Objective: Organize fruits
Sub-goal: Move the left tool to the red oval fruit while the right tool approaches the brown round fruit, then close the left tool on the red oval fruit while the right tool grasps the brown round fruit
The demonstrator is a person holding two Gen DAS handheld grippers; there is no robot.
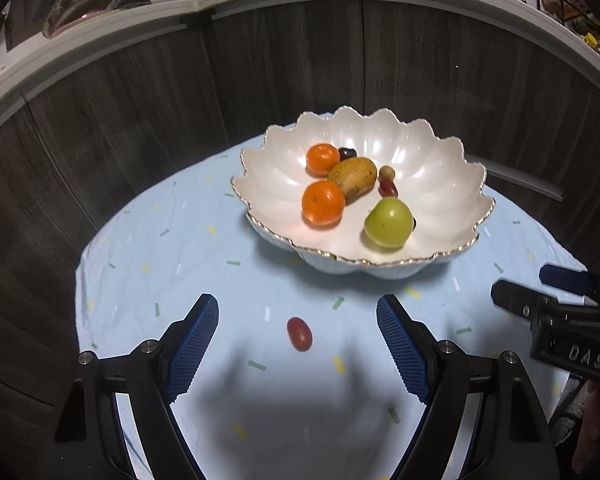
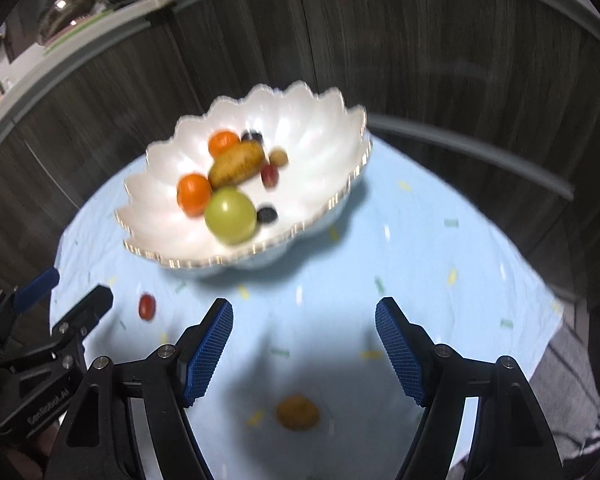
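A white scalloped bowl [image 1: 440, 184] [image 2: 320, 140] stands on a light blue cloth [image 1: 160, 240] [image 2: 440, 248]. It holds two oranges [image 1: 323, 203], a brown oblong fruit [image 1: 353, 179], a green apple [image 1: 389, 222] [image 2: 231, 215], small red and dark fruits. A red grape [image 1: 299, 333] [image 2: 147, 306] lies loose on the cloth, right between the open fingers of my left gripper [image 1: 298, 312]. My right gripper [image 2: 304, 316] is open and empty above a small brown round fruit [image 2: 297, 413] on the cloth. Each gripper shows at the edge of the other's view.
Dark wood-grain cabinet fronts [image 1: 140, 100] curve behind the table under a white counter edge [image 1: 100, 36]. Pots and crockery [image 1: 80, 4] sit on the counter. A person's sleeve and hand [image 1: 588, 420] show at the lower right of the left wrist view.
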